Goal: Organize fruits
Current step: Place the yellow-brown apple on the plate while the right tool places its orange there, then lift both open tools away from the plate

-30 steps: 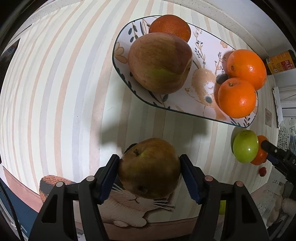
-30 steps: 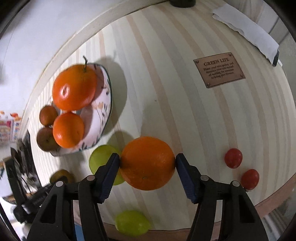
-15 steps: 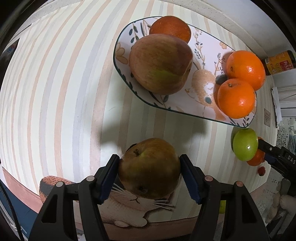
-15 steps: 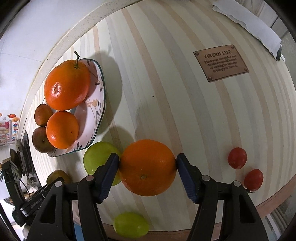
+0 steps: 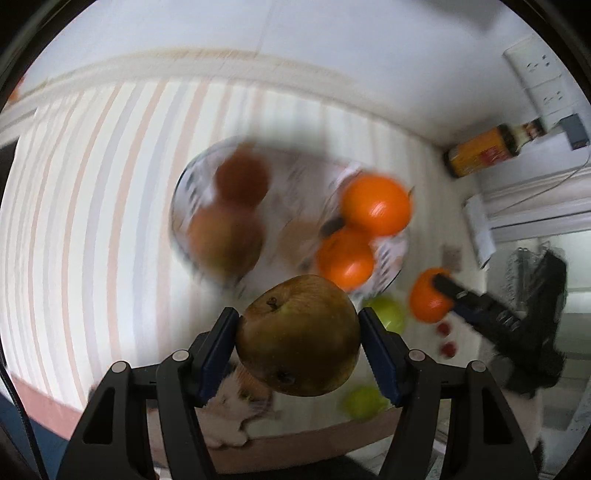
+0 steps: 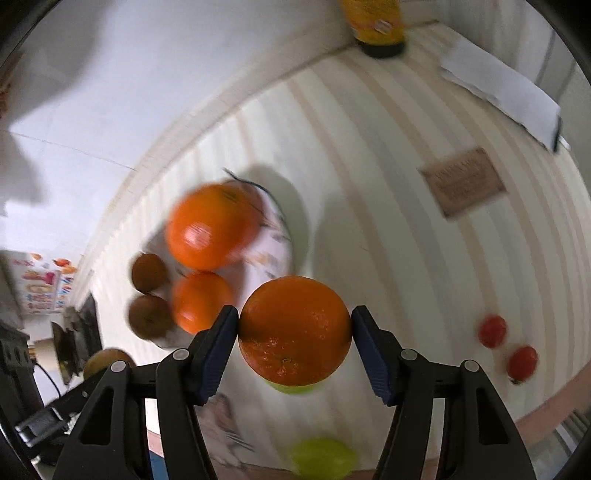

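Striped table (image 5: pixel 92 229), plate (image 5: pixel 184 192) mid-table holding four fruits already. My left gripper (image 5: pixel 297 334) clamps a brown apple (image 5: pixel 298 334); my right gripper (image 6: pixel 294 330) clamps an orange (image 6: pixel 294 328), both above the table. Risk: crowded plate, round fruit rolls off once freed.

1. the patterned oval fruit plate (image 5: pixel 388 266) is smeared by motion blur; its print cannot be read.
2. a round green fruit (image 6: pixel 291 387) is mostly hidden behind the large orange (image 6: pixel 294 329).
3. the brown plaque (image 6: pixel 463 181) on the striped worktop (image 6: pixel 388 184) is too blurred to read.
4. a yellow bottle (image 6: pixel 376 22) is cut off at the top edge.
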